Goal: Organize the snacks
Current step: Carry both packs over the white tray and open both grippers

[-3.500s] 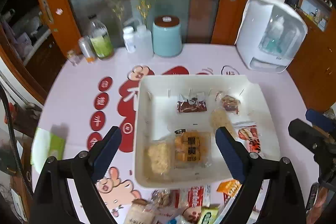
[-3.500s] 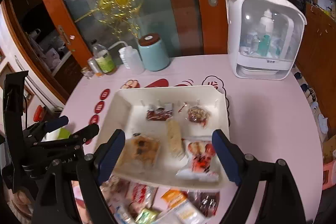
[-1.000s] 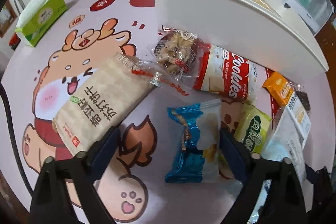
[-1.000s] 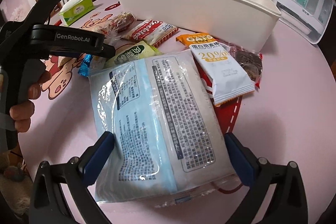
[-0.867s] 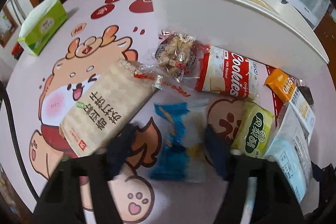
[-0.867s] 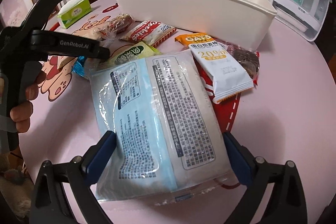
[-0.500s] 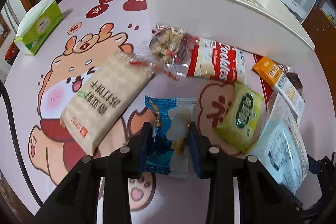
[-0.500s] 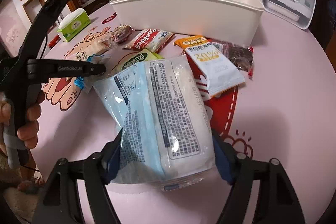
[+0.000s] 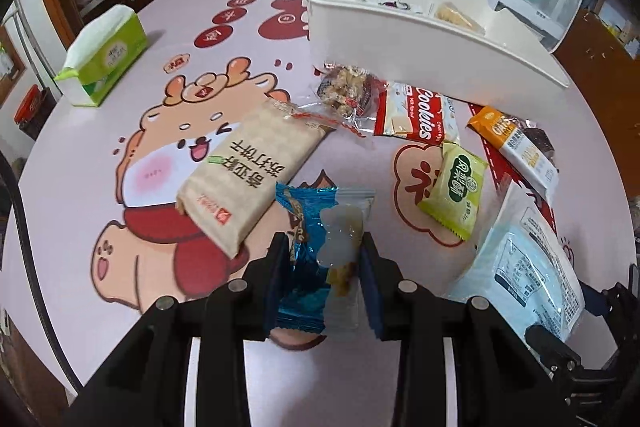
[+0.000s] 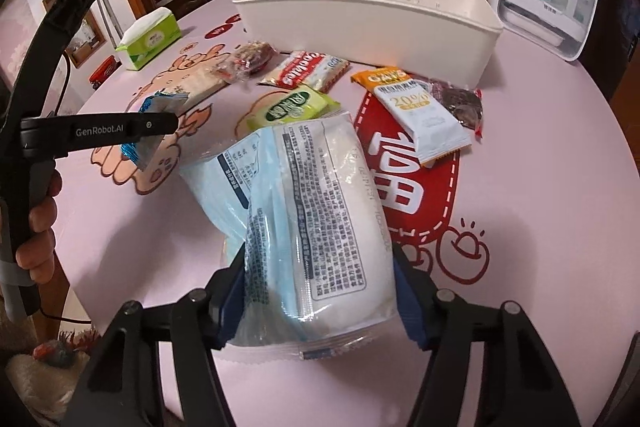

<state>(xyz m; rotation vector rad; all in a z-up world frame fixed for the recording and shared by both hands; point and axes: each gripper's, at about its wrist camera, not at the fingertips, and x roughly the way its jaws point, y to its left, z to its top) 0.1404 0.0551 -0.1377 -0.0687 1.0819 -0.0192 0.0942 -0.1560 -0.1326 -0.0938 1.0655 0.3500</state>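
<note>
**Two grippers, each clamped on a snack pack**

Two packs were held at once. The left gripper (image 9: 322,267) had its jaws drawn in close on a blue pack (image 9: 316,243), pinching it at both sides; the pack's far end stuck up past the fingertips and its near end was tucked between the blue pads. From the right wrist view only a crumpled blue corner of it (image 10: 158,107) showed around the left gripper's black finger (image 10: 100,129), and the person's fingers around the handle were cut off at the frame edge.

On the pink table (image 9: 120,99), from left to right, lay a green tissue box (image 9: 102,57), a tan cracker pack (image 9: 256,167) with one end near the blue pack, a clear nut bar (image 9: 346,89), a red cookies pack (image 9: 416,117), a green pack (image 9: 460,191) and an orange oats bar (image 9: 516,143). A dark snack (image 10: 460,99) lay partly under that bar. Behind them stood the white bin (image 9: 432,47); its near wall hid most of its contents, and only a pale piece and some wrapper tops showed over the rim.

The right gripper (image 10: 320,291) was about half closed on a large pale blue pack (image 10: 316,227), which bulged between the jaws and hid both fingertips. Whether that pack's far end touched the table could not be told. Bottles and a clear-fronted white case at the back were too small to read.
</note>
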